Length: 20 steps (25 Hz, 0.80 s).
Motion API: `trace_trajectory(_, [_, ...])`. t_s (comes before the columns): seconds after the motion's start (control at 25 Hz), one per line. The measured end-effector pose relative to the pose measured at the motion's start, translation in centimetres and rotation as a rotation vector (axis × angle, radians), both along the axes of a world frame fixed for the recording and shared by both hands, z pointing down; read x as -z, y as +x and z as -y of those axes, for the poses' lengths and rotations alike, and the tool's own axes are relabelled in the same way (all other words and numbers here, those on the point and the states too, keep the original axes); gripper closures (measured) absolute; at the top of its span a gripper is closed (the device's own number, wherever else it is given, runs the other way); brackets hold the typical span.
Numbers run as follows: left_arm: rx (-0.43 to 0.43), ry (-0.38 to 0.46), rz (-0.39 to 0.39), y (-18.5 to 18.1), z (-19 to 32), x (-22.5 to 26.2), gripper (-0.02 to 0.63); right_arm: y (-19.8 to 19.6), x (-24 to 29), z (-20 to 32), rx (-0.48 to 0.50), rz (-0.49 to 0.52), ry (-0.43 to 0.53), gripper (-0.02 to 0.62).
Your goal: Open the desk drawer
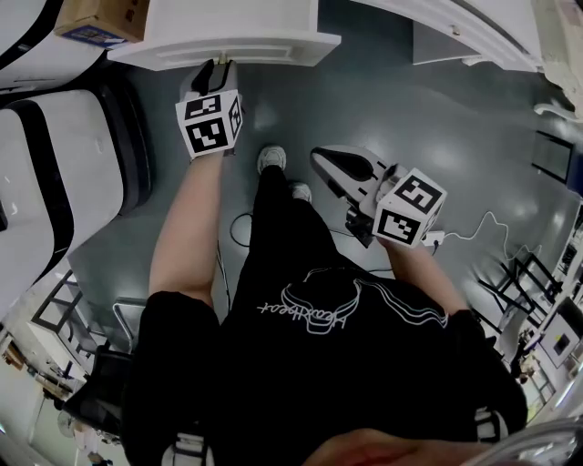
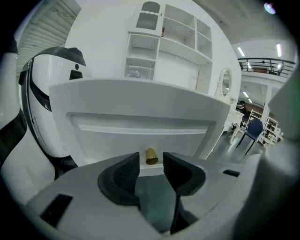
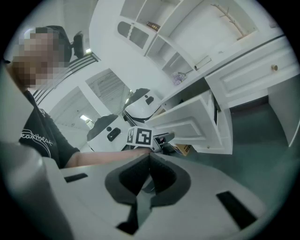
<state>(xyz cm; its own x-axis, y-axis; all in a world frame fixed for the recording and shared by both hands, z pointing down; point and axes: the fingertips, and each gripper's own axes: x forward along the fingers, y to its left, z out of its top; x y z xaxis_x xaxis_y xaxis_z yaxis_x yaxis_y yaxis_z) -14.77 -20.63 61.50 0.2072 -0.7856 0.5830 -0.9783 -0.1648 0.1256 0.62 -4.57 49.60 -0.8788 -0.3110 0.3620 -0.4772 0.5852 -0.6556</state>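
Observation:
The white desk drawer (image 1: 228, 45) stands pulled out from the desk at the top of the head view. In the left gripper view its panelled front (image 2: 140, 133) fills the middle, with a small gold knob (image 2: 151, 156) at its lower edge. My left gripper (image 2: 151, 165) is open; the knob sits in the gap just beyond the fingertips and the pads do not press on it. In the head view the left gripper (image 1: 217, 71) reaches up to the drawer front. My right gripper (image 1: 323, 160) hangs over the grey floor, shut with nothing in it (image 3: 149, 161); its view shows the open drawer (image 3: 192, 126) from the side.
A large white-and-black rounded body (image 1: 55, 173) stands at the left, next to a cardboard box (image 1: 100, 18). The person's shoes (image 1: 271, 159) are below the drawer. A white cable (image 1: 474, 227) lies on the floor at the right. Another desk drawer with a knob (image 3: 274, 68) stays closed.

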Motion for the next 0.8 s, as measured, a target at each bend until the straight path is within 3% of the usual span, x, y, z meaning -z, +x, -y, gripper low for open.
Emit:
trace_trajectory(0.32, [-0.096, 0.040, -0.132, 4.0, -4.5, 7.8, 0.390, 2.0, 5.8, 0.2, -0.010, 0.027, 0.101, 0.589])
trace_trajectory(0.52, [-0.192, 0.051, -0.222, 6.8, -9.9, 15.2, 0.388, 3.0, 11.6, -0.5, -0.002, 0.028, 0.209, 0.589])
trace_trajectory(0.8, [-0.315, 0.146, -0.286, 10.6, -16.5, 27.2, 0.390, 4.1, 21.0, -2.6, 0.033, 0.101, 0.377, 0.589])
